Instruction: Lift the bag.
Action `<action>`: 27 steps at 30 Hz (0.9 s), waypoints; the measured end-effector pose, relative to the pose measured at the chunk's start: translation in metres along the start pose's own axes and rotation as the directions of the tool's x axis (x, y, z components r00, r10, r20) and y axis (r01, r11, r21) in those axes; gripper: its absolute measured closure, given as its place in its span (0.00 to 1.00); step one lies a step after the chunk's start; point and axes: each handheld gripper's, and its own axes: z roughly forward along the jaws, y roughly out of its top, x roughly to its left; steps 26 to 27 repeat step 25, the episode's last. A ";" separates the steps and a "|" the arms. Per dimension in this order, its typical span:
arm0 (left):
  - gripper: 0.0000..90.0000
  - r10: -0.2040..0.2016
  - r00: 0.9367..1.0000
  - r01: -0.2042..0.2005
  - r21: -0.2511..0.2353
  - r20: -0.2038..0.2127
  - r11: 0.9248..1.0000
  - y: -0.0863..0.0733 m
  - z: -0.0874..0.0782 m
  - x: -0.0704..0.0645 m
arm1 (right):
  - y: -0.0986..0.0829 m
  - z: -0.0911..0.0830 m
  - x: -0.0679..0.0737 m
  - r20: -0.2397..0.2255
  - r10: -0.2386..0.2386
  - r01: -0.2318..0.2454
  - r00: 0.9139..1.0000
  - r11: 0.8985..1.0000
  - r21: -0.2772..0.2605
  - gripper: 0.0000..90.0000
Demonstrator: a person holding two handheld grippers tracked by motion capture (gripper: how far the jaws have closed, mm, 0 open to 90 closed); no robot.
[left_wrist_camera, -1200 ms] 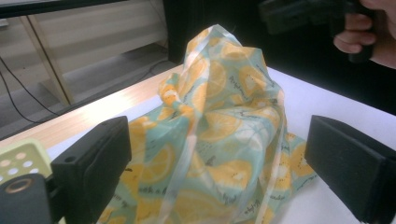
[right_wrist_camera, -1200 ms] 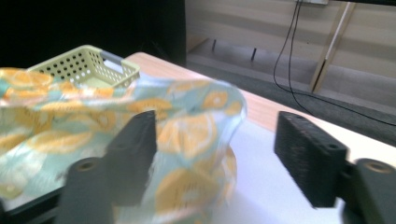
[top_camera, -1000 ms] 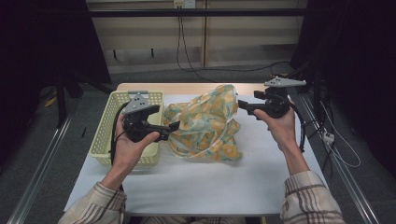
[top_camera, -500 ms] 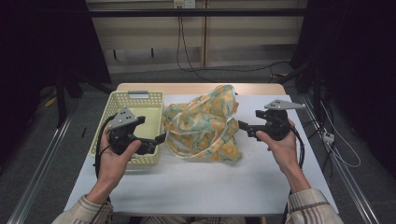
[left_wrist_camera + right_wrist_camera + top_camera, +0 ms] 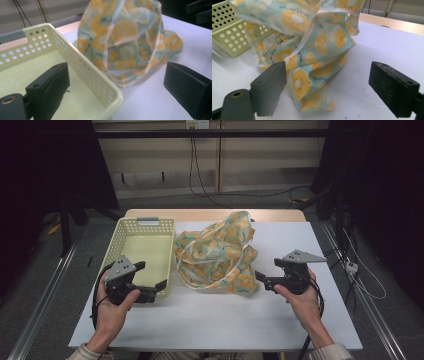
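Observation:
A crumpled cloth bag (image 5: 220, 252) printed with orange slices on pale green lies mid-table; it rises ahead in the left gripper view (image 5: 125, 40) and the right gripper view (image 5: 312, 42). My left gripper (image 5: 156, 290) is open at the near right corner of a yellow perforated basket (image 5: 125, 232); one jaw hangs over the basket's inside (image 5: 50, 82), the other over the table. My right gripper (image 5: 260, 279) stands open just right of the bag's near corner, its jaws apart with nothing between them, pointing at the bag.
The white table top (image 5: 280, 315) has bare room in front of the bag and to its right. The basket's wall (image 5: 95, 82) is empty inside. Cables (image 5: 200, 165) hang behind the table's wooden far edge (image 5: 210, 214).
Both grippers have drawn back toward the near side of the table and away from the bag. The left one has slid from beside the bag to the basket's near corner.

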 end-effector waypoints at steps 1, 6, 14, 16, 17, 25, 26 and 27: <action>0.07 -0.002 1.000 0.002 -0.001 -0.005 1.000 -0.004 -0.001 -0.001 | -0.003 -0.001 0.002 0.001 0.001 -0.001 1.000 1.000 0.001 0.17; 0.07 -0.023 0.999 0.023 0.005 -0.043 1.000 -0.024 -0.004 -0.003 | -0.019 -0.006 0.006 0.023 0.005 -0.005 1.000 1.000 0.008 0.17; 0.07 -0.061 0.997 0.061 -0.001 -0.037 0.998 -0.047 -0.010 -0.006 | -0.046 -0.015 0.012 0.035 0.013 -0.015 0.999 0.999 0.040 0.19; 0.07 -0.065 0.997 0.064 -0.011 -0.041 0.998 -0.051 -0.011 -0.008 | -0.050 -0.019 0.013 0.043 0.013 -0.014 0.999 0.999 0.029 0.19; 0.07 -0.067 0.997 0.066 -0.012 -0.038 0.998 -0.054 -0.012 -0.008 | -0.054 -0.022 0.012 0.042 0.021 -0.021 0.999 1.000 0.018 0.19; 0.08 -0.107 0.993 0.105 -0.043 -0.051 0.994 -0.060 -0.015 -0.009 | -0.066 -0.027 0.005 0.048 0.069 -0.069 0.996 0.998 -0.010 0.17; 0.08 -0.107 0.993 0.105 -0.043 -0.051 0.994 -0.060 -0.015 -0.009 | -0.066 -0.027 0.005 0.048 0.069 -0.069 0.996 0.998 -0.010 0.17; 0.08 -0.107 0.993 0.105 -0.043 -0.051 0.994 -0.060 -0.015 -0.009 | -0.066 -0.027 0.005 0.048 0.069 -0.069 0.996 0.998 -0.010 0.17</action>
